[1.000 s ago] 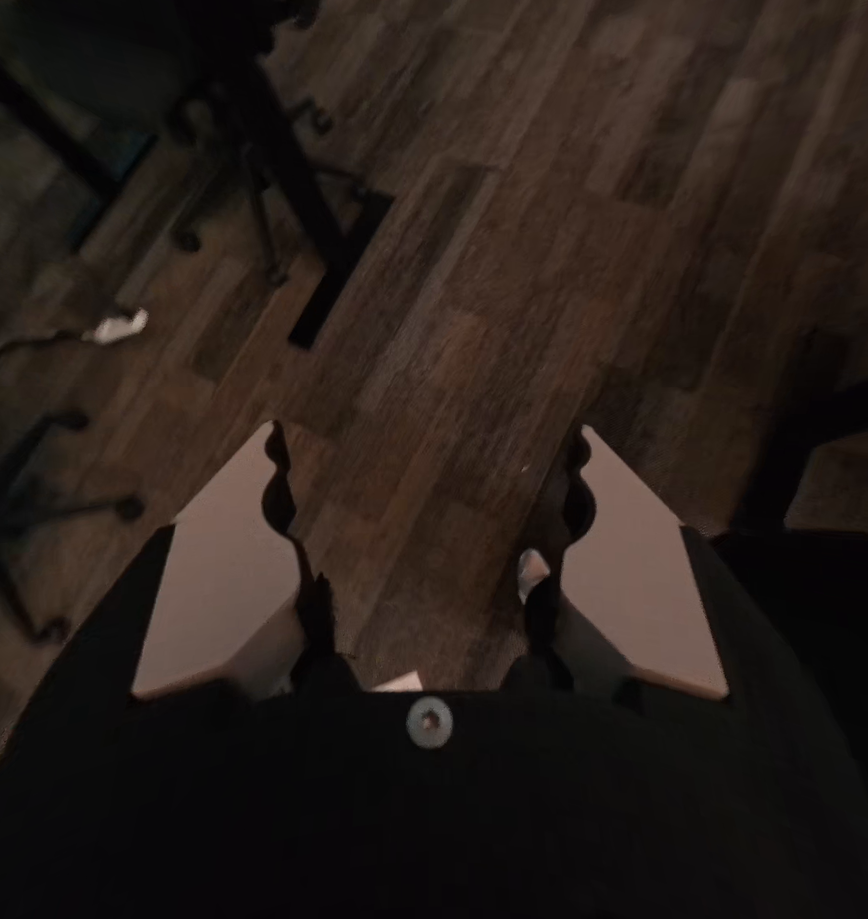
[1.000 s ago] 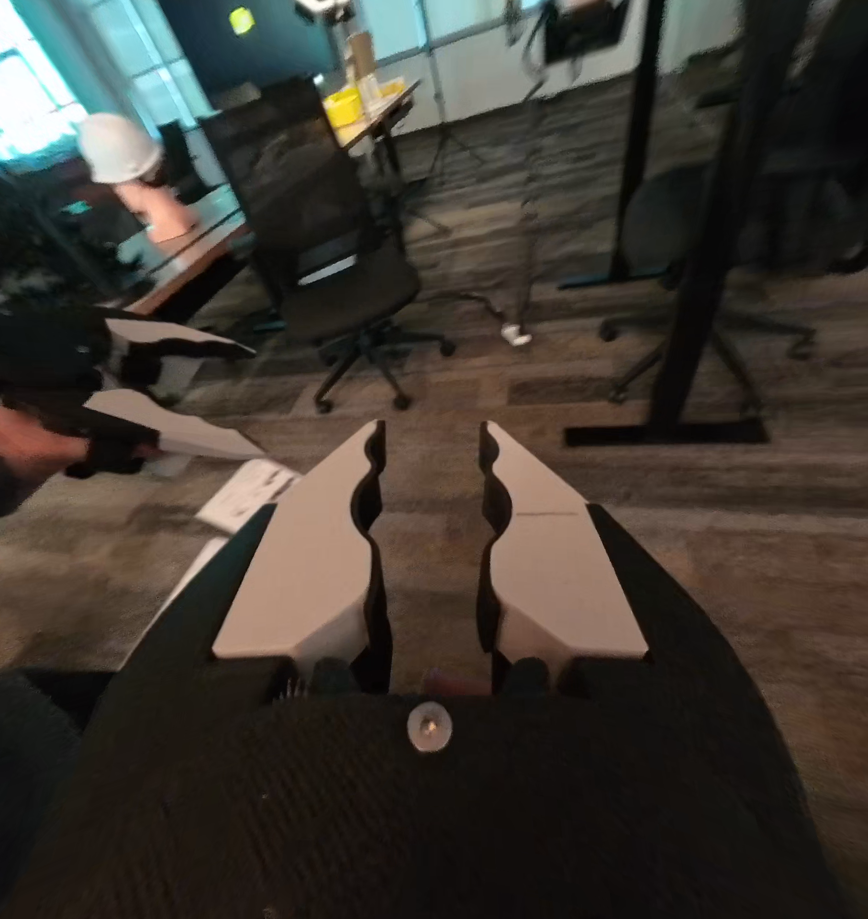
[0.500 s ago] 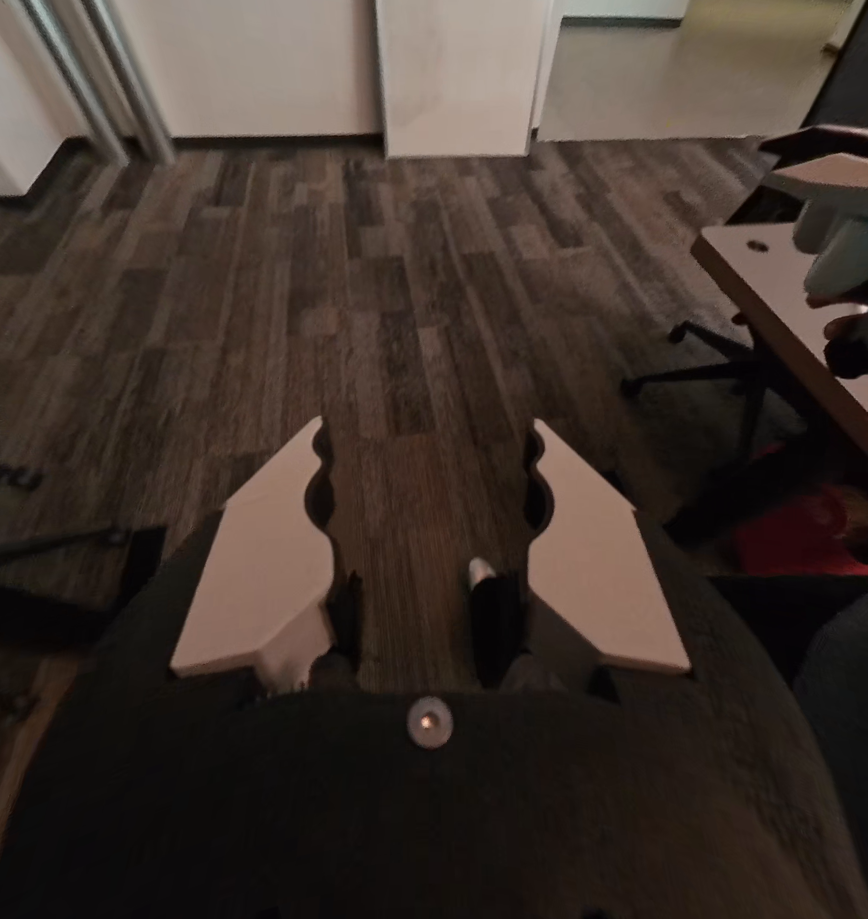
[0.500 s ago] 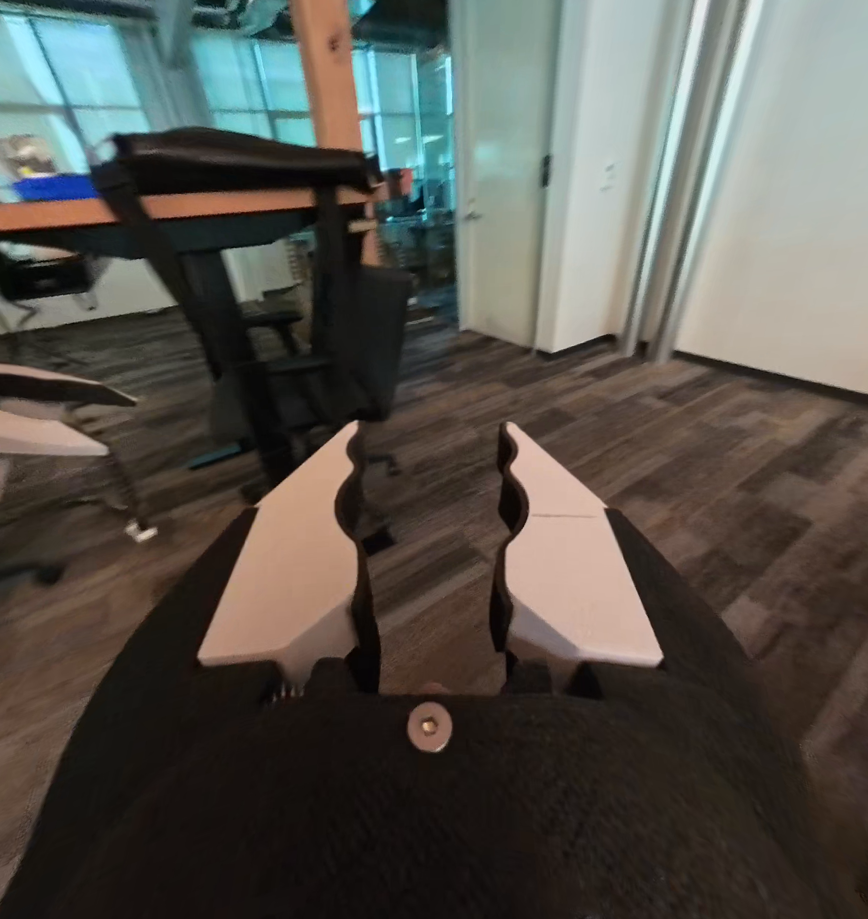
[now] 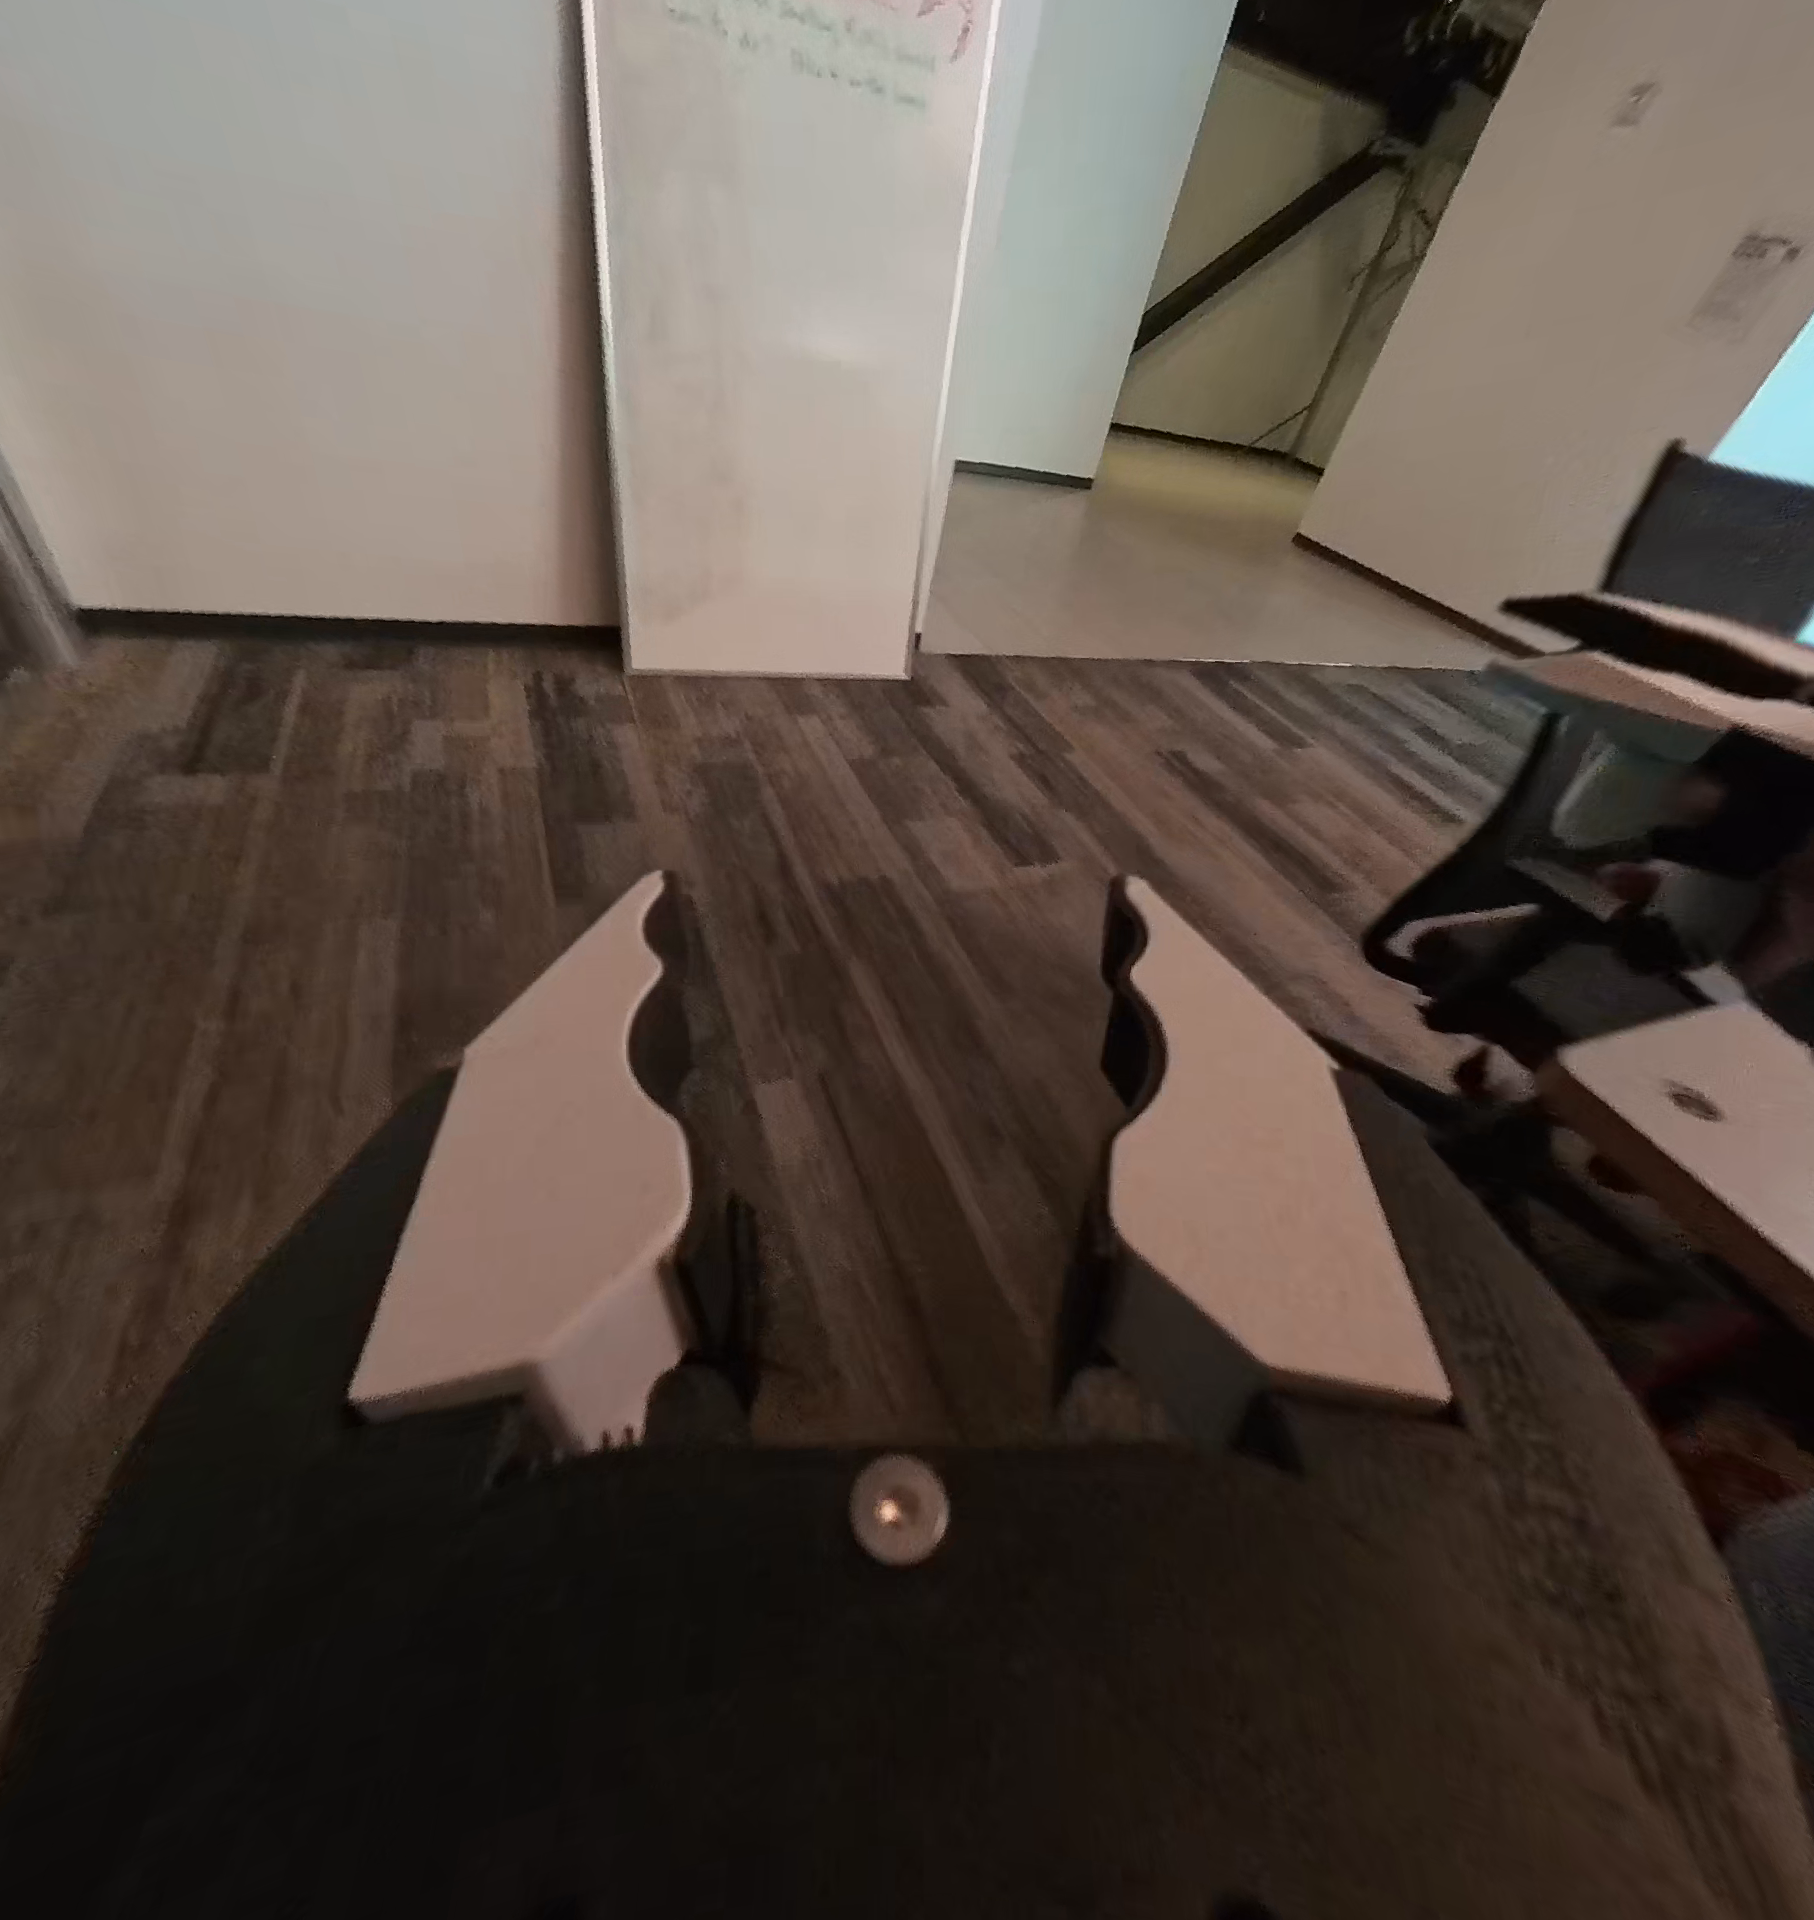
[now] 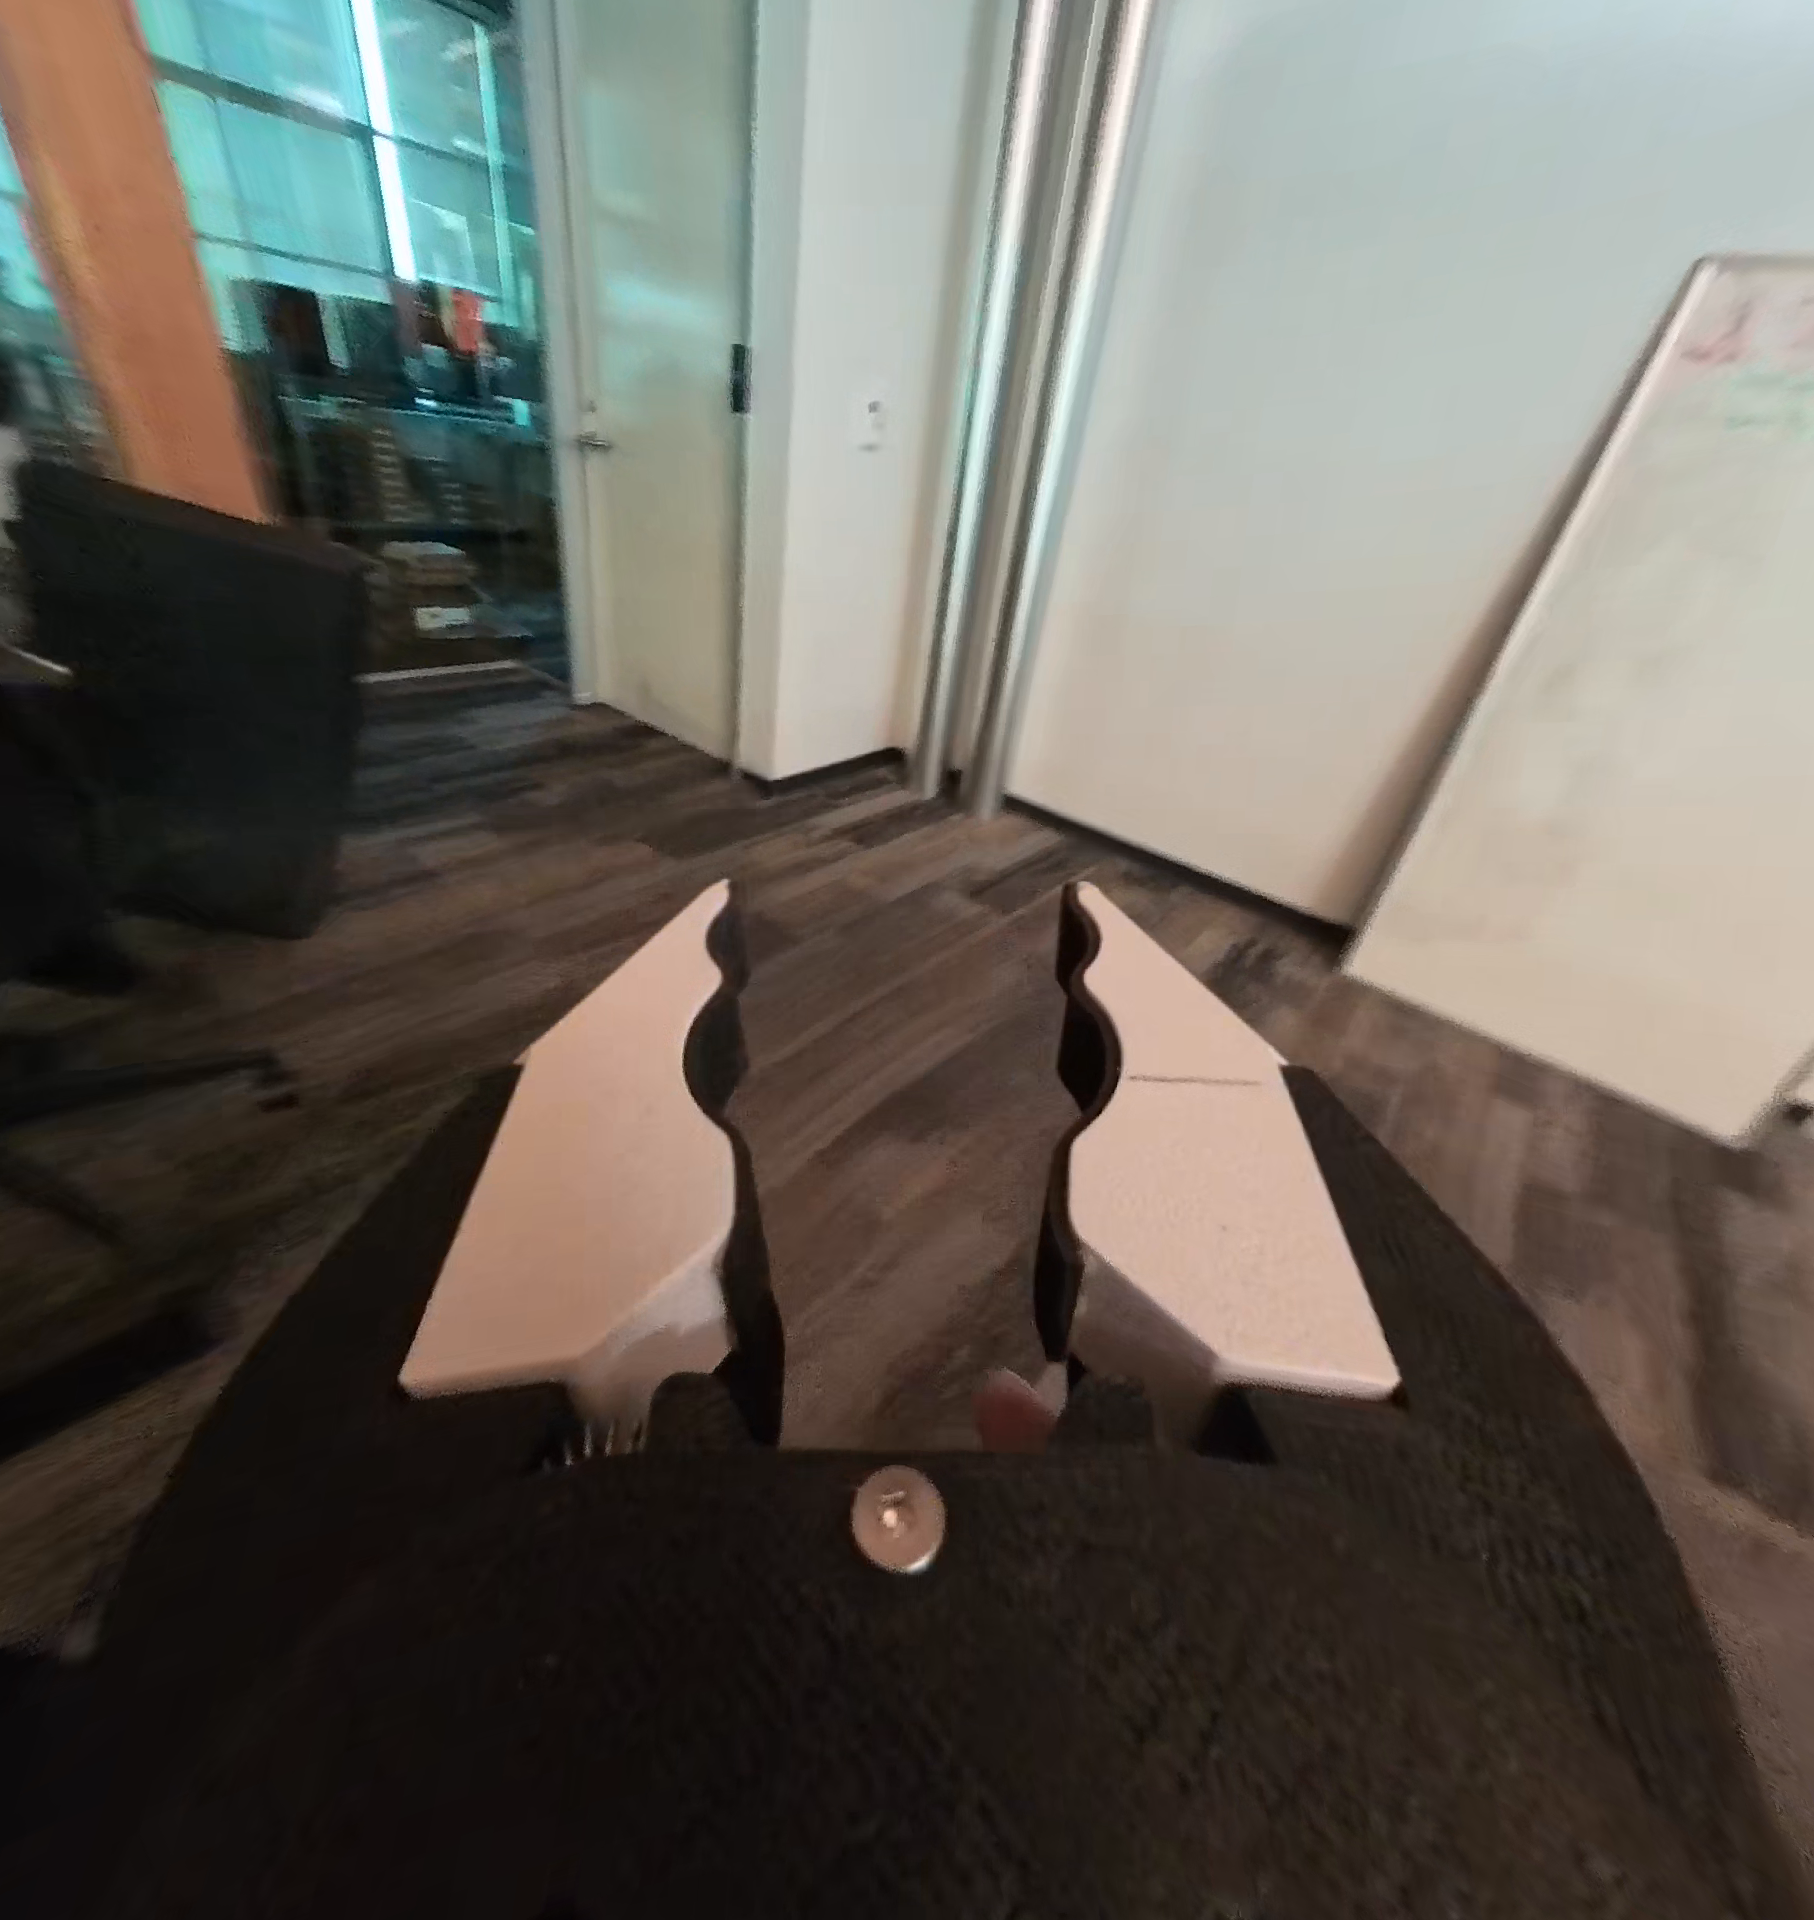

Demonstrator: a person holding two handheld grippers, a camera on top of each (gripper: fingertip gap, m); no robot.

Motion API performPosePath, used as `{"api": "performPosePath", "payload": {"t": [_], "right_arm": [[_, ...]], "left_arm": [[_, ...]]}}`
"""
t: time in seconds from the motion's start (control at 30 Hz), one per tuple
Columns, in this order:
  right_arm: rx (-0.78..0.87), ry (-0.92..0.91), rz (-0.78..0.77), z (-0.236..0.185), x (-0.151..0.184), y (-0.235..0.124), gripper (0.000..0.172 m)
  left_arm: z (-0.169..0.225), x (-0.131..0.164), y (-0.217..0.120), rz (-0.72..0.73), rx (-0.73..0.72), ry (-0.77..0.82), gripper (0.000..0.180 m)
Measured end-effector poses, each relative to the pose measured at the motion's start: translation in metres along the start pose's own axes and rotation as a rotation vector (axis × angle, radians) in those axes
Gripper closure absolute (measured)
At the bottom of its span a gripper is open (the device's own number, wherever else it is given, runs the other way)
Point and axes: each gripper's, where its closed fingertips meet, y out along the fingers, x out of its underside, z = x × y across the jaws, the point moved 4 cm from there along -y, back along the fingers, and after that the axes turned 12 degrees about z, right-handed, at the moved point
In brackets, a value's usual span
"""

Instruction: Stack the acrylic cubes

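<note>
Both my left gripper (image 5: 887,894) and right gripper (image 6: 895,899) are spread wide with nothing in them, up over the dark wood-look plank floor (image 5: 383,831), so honestly the leaning white whiteboard (image 6: 1630,727) beyond that floor is what I'd clip, blurry as this is.

Dark streaked brown floor (image 5: 882,790), white whiteboard (image 5: 778,364)

- The right gripper (image 6: 895,904) hangs in the air above dark plank-patterned flooring (image 6: 882,1039), its white fingers (image 6: 612,1143) parted with nothing between them.
- A whiteboard (image 6: 1609,727) leans against the white wall (image 6: 1350,416) to the right.
- Far left, a black chair back (image 6: 207,707) stands before an orange column (image 6: 103,260) and glass partitions (image 6: 446,312).
</note>
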Motion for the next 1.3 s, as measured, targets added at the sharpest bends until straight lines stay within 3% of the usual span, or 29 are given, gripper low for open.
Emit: {"api": "performPosePath", "payload": {"t": [0.13,0.27,0.37,0.47,0.57,0.77,0.97,1.13,1.3], "right_arm": [[0.119,-0.131,0.013,0.066,0.029,0.080,0.113],[0.282,-0.163,-0.018,0.139,0.050,0.146,0.113],[0.371,-0.115,-0.028,0.189,0.054,0.177,0.116],[0.473,0.016,0.019,0.242,0.058,0.185,0.131],[0.590,0.089,0.019,0.299,0.073,0.173,0.131],[0.811,-0.020,-0.046,0.438,0.114,0.140,0.127],[0.897,-0.033,-0.056,0.616,0.122,0.143,0.130],[0.910,-0.135,-0.090,0.750,0.124,0.153,0.134],[1.040,-0.135,-0.064,0.883,0.144,0.155,0.142]], "left_arm": [[-0.066,0.004,0.111,0.025,0.043,0.068,0.094],[-0.112,-0.008,0.250,0.021,0.176,0.161,0.089],[-0.114,-0.021,0.359,-0.040,0.365,0.172,0.087],[-0.099,-0.021,0.461,-0.054,0.520,0.188,0.086],[-0.068,-0.007,0.559,-0.047,0.643,0.156,0.086],[0.029,0.025,0.736,0.067,0.764,0.105,0.083],[0.124,0.048,0.895,0.236,0.861,0.290,0.096],[0.187,0.061,1.018,0.211,0.908,0.330,0.105],[0.238,0.102,1.142,0.102,1.000,0.278,0.106]]}}
